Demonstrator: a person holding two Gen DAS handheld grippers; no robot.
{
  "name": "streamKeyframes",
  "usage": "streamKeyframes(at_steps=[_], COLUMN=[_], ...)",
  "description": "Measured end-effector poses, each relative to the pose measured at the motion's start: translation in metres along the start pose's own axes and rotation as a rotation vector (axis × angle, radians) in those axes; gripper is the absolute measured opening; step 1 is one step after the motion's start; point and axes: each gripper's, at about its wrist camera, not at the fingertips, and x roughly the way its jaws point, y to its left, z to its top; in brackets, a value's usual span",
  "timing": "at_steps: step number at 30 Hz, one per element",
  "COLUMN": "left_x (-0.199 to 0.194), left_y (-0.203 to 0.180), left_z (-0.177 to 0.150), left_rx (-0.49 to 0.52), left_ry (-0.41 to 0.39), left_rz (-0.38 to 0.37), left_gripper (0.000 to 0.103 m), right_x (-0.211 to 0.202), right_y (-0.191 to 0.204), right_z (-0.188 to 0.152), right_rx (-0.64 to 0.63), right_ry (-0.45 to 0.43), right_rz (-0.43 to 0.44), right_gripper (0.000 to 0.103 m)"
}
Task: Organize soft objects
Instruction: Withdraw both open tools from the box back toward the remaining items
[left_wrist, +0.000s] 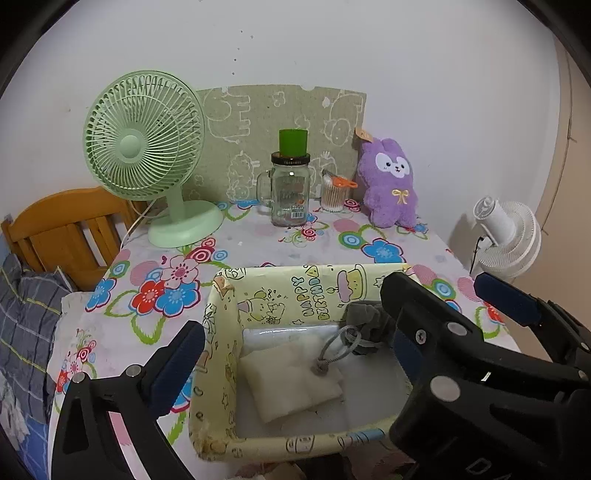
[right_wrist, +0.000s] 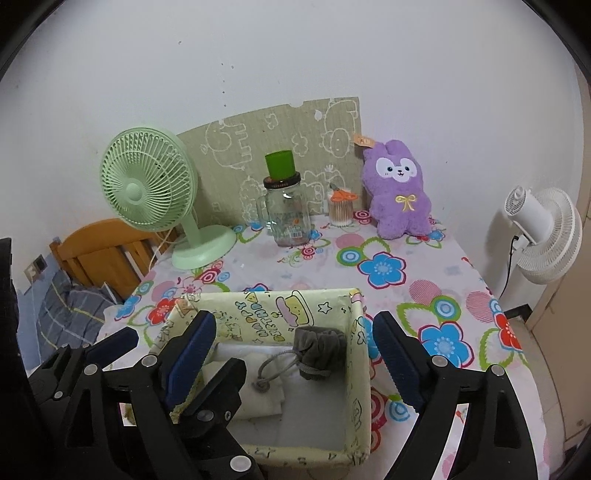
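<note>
Sitting in one box (right_wrist: 360, 332): one grey pouch (right_wrist: 319, 349), seemingly two white pads (left_wrist: 291, 380).

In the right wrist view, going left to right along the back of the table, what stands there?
Green desk fan → glass jar with the green cup on its lid → cotton swab holder → purple plush bunny.

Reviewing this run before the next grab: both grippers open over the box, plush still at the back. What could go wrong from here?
1. The purple plush sits beside the cotton swab jar and near the glass mug topped by a green cup; a reach could topple them.
2. The grey pouch cord lies loose in the box; an open gripper could snag it.
3. The left gripper and right gripper crowd the box and may collide.
</note>
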Motion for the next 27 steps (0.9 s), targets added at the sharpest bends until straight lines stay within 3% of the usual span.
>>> streamKeyframes(at_steps=[6, 17, 27], left_x=[-0.02, -0.061, -0.085], left_y=[-0.003, -0.009, -0.014], left_z=[-0.003, -0.015, -0.032], left_rx=[0.0, -0.003, -0.012], left_ry=[-0.032, -0.083, -0.109], left_rz=[0.001, 0.01, 0.014], left_gripper=[0.103, 0.103, 0.103], right_x=[-0.023, -0.065, -0.096], right_y=[0.004, 0.008, 0.011], right_z=[-0.002, -0.008, -0.023], right_rx=[-0.012, -0.03, -0.063], right_ry=[-0.027, -0.089, -0.11], right_rz=[0.003, 0.011, 0.001], right_gripper=[0.089, 0.1, 0.101])
